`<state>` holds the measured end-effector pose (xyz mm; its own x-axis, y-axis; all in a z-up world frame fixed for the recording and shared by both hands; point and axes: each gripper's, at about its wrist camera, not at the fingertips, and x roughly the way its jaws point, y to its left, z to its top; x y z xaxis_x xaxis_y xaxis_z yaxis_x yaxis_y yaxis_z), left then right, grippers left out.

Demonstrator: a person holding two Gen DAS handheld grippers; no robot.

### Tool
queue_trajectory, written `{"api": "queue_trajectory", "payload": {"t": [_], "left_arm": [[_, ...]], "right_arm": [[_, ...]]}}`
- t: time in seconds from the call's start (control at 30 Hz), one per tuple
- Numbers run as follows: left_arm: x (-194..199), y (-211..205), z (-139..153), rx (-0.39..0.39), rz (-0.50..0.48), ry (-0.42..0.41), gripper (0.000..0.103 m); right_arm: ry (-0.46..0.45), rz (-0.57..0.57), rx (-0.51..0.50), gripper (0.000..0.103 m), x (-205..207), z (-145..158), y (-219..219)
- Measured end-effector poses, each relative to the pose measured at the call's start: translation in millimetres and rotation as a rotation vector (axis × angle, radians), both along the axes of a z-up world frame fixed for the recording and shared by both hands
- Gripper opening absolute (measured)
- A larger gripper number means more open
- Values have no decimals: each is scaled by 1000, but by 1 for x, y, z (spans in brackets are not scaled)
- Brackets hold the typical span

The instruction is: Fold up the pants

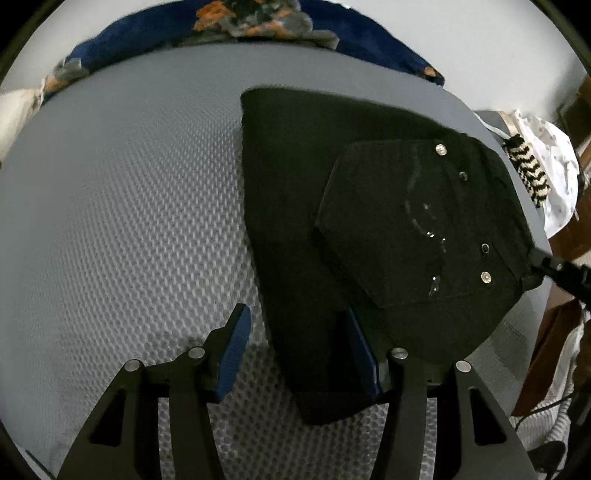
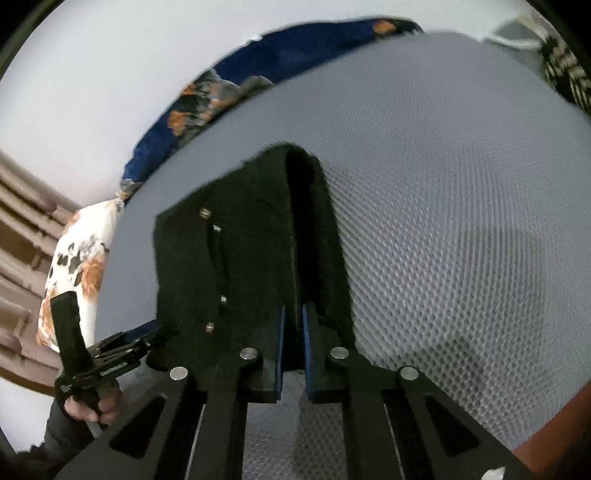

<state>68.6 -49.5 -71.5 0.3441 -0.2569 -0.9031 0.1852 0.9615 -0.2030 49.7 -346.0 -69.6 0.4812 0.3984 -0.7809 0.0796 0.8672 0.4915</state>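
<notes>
Left hand-held gripper (image 1: 295, 354) hangs wide open, blue pads (image 1: 234, 354) well apart, a strip of the black pants (image 1: 295, 206) lying between them but neither pad pressing it. Right hand-held gripper (image 2: 293, 350) has its fingers nearly together, clamped on an edge of the pants (image 2: 251, 258), the cloth rising in a fold straight ahead of the pads. From the left wrist camera, the right hand-held gripper (image 1: 543, 264) shows pinching the far corner by the rivets (image 1: 485, 277). The pants lie partly folded on the grey mesh mattress (image 1: 129, 221), pocket side up. A blue floral blanket (image 1: 258, 22) is bunched at the far edge; a striped cloth (image 1: 528, 173) sits off to the right
</notes>
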Motion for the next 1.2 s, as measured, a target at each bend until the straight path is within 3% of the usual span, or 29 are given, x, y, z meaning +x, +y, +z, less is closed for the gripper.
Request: {"api": "queue_trajectory", "payload": {"t": [0.13,0.53,0.6,0.77,1.0,1.2], "left_arm": [[0,-2,-1,6,-10,-9,55],[-3,-4,0,19,-8,-22,56],[-4,-3,1,28,-10,-25,56],[-3,-7,2,46,-13,-30,56],[0,-7,6,42,-9,-22,56],[10,9,7,-25,36,-1,56]], "right_arm": [[14,-10,11,7,3,-11,-3],[20,27,-77,14,12,0,12],[22,27,-96,17,13,1,13],[27,9,-128,38,19,3,8],[26,19,-118,42,29,3,5],[17,36,-114,45,35,4,4]]}}
